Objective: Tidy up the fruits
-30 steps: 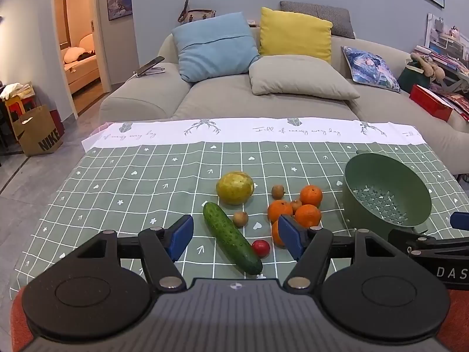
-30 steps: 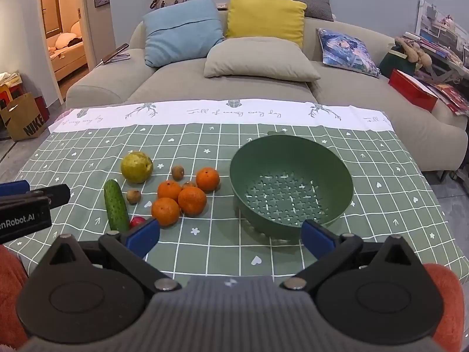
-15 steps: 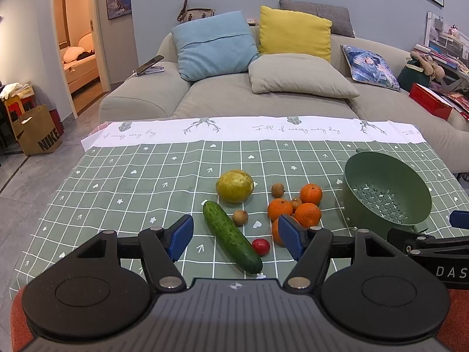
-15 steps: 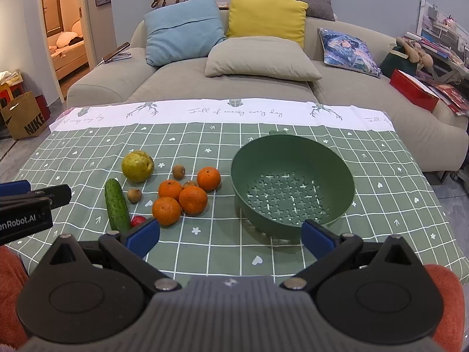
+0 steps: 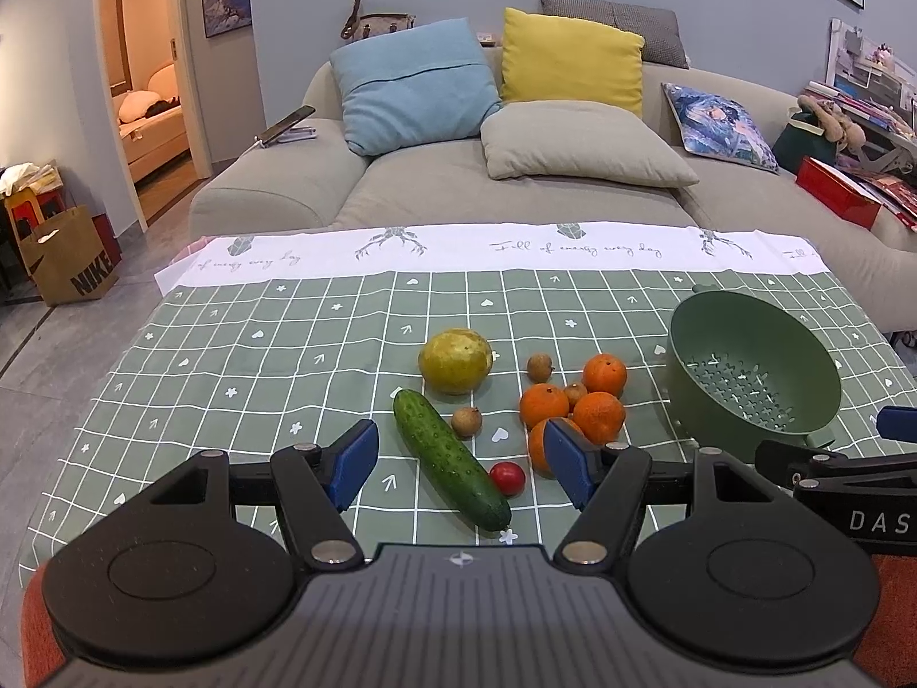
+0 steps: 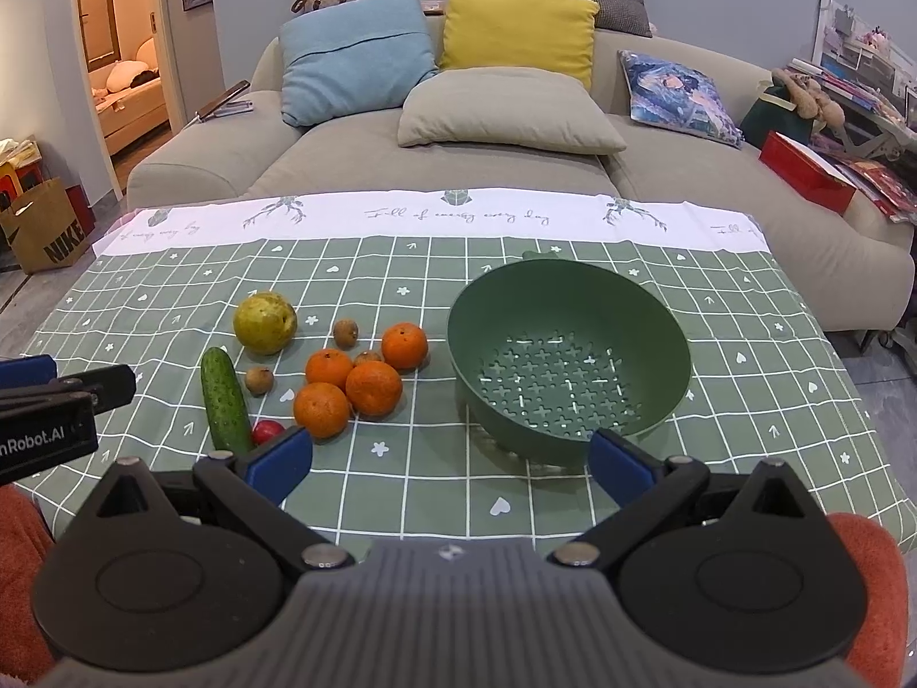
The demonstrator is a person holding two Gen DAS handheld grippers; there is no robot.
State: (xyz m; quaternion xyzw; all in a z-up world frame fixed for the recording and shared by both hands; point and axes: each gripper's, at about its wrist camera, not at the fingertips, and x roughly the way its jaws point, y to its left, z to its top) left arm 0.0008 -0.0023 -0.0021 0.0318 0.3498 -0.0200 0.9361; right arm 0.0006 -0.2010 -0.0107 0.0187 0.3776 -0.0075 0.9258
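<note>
Both wide open and empty, left gripper (image 5: 461,464) and right gripper (image 6: 450,461); oranges (image 6: 373,387) probably firm, roll-prone, so pinch mid-belly, gently.

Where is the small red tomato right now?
In the left wrist view, the tomato lies on the tablecloth between the cucumber's near end and the oranges.

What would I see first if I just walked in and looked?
Probably the four oranges bunched mid-table, beside the big green colander on their right. Left of them lie a cucumber and a yellow-green pear, with a bright yellow cushion on the sofa behind.
</note>
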